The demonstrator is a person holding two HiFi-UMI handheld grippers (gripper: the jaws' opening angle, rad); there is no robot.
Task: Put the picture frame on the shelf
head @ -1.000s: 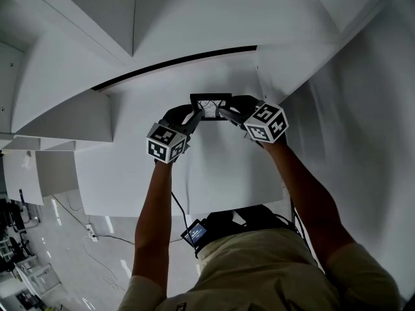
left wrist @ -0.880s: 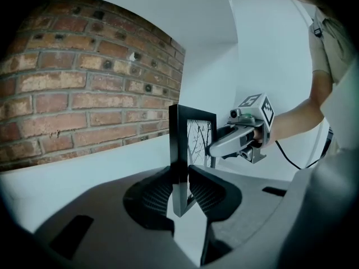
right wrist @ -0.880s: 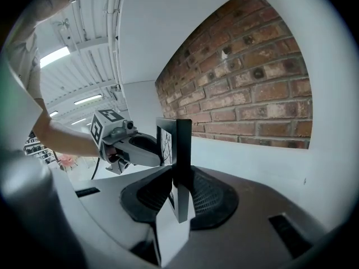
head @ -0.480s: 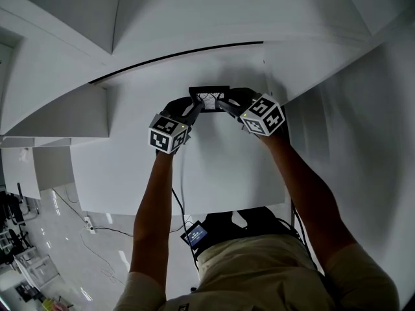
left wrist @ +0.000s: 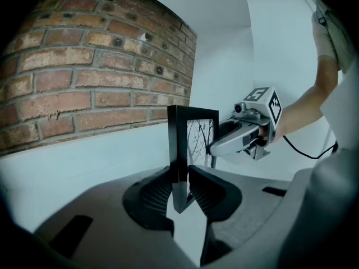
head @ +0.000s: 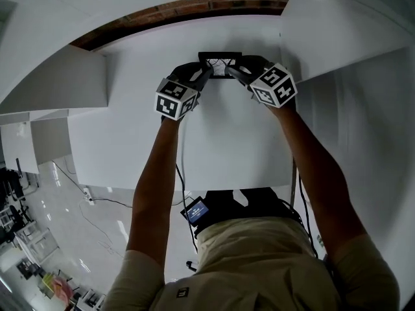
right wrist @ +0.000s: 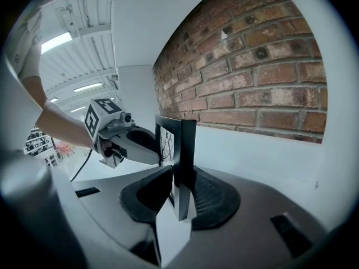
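Observation:
A small black picture frame point(head: 220, 63) with a bare-tree print is held upright between both grippers over the white shelf point(head: 220, 135), near its back. My left gripper point(head: 206, 75) is shut on the frame's left edge and my right gripper point(head: 235, 73) on its right edge. In the left gripper view the frame point(left wrist: 188, 144) stands clamped in the jaws point(left wrist: 180, 190), with the right gripper point(left wrist: 242, 136) beyond it. In the right gripper view the frame point(right wrist: 178, 150) sits in the pads point(right wrist: 180, 192), with the left gripper point(right wrist: 126, 142) behind. Whether the frame's bottom touches the shelf is hidden.
A red brick wall point(left wrist: 84, 77) runs close behind the frame, above a white back panel point(right wrist: 263, 150). White upright panels point(head: 337, 57) flank the shelf at the right, and more white shelving point(head: 52, 89) stands at the left. A cable point(head: 181, 199) hangs below the arms.
Both grippers have carried the frame farther toward the back of the shelf. The brick wall has come into the head view as the camera tipped up.

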